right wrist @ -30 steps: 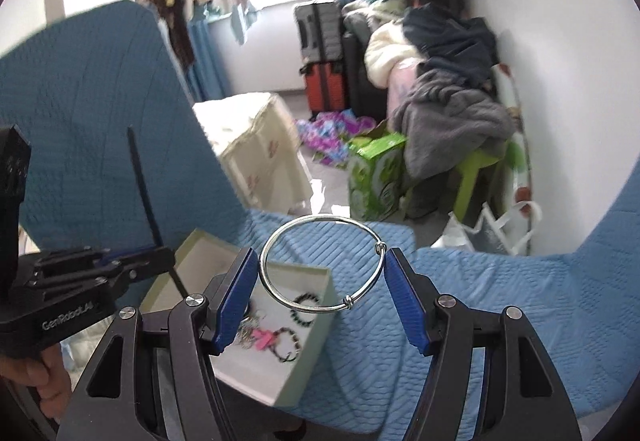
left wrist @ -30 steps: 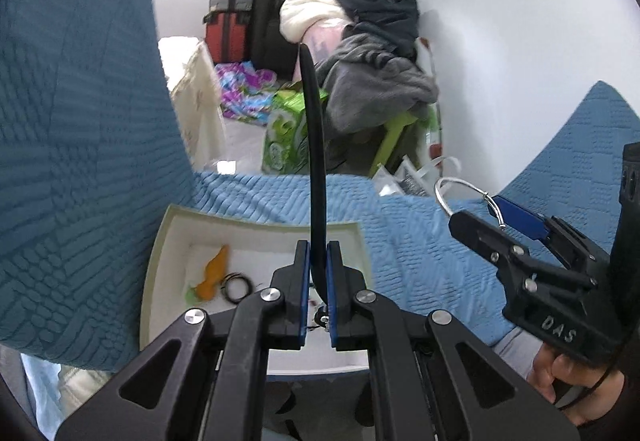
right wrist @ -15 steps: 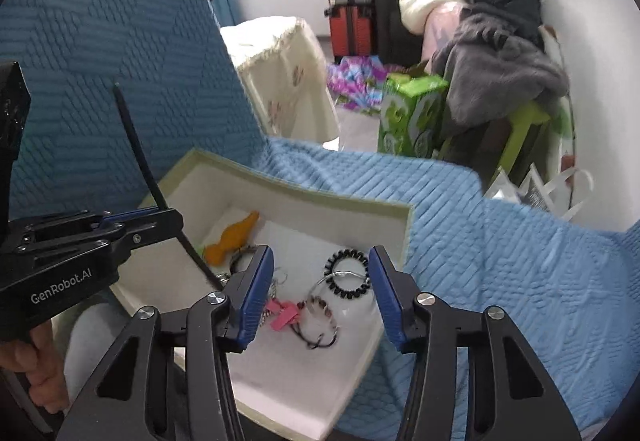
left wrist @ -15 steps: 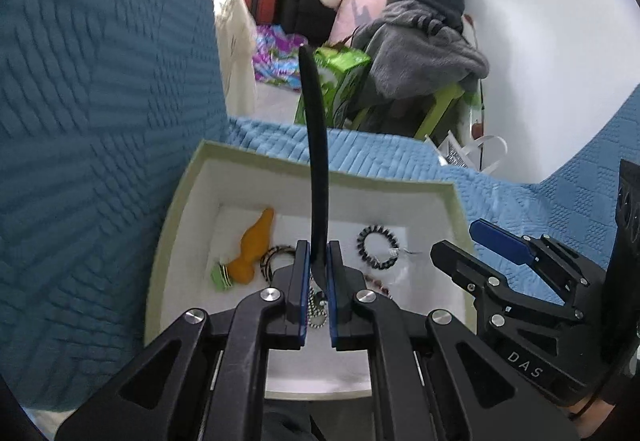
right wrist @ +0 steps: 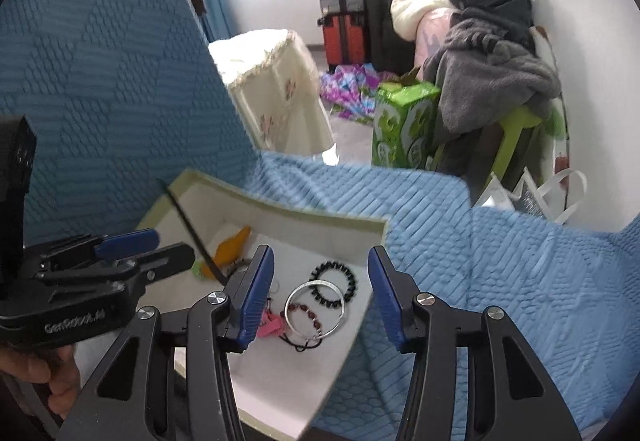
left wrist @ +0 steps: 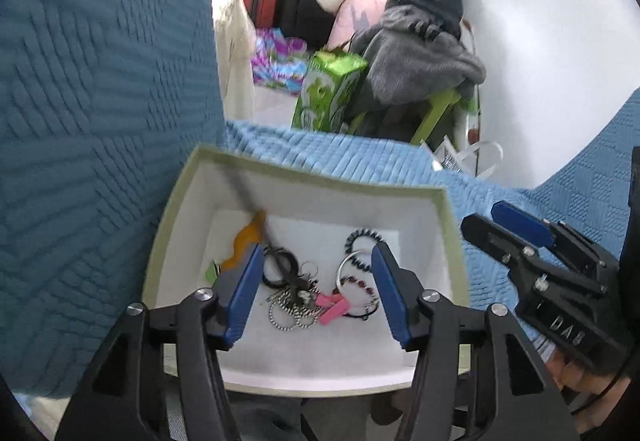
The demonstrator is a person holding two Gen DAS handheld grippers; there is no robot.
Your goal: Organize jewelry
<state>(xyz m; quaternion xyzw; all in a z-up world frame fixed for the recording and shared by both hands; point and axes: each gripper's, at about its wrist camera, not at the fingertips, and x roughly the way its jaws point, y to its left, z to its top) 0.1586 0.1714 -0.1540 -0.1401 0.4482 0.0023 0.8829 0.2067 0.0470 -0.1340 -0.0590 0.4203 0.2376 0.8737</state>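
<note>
White card lines the box [left wrist: 420, 357], a shallow pale-green-rimmed tray resting on a blue quilted cover [right wrist: 500, 261]. Both grippers hang over it with jaws spread wide and nothing between the pads: the left gripper [left wrist: 316, 293] sits above the box's middle, the right gripper [right wrist: 320, 297] just over its right half. Judging by that, each is empty and placed to drop or pick over the box.

Inside lies the jewelry: a silver bangle [right wrist: 315, 306] flat on the floor, overlapping a red-beaded bracelet [right wrist: 306, 311] and touching a black beaded bracelet [right wrist: 334, 279]. Beside them are pink clips [right wrist: 269, 325], a ball chain [left wrist: 288, 311], a black ring [left wrist: 280, 265] and an orange piece [left wrist: 246, 237]. A thin black stick [right wrist: 192, 229] leans tilted across the box's left wall, blurred, its lower end among the rings.

Beyond the cover, the room is cluttered: 2 suitcases [right wrist: 340, 1], a clothes heap [right wrist: 480, 41], a green carton [right wrist: 400, 129] and a cream-draped table [right wrist: 276, 89].
</note>
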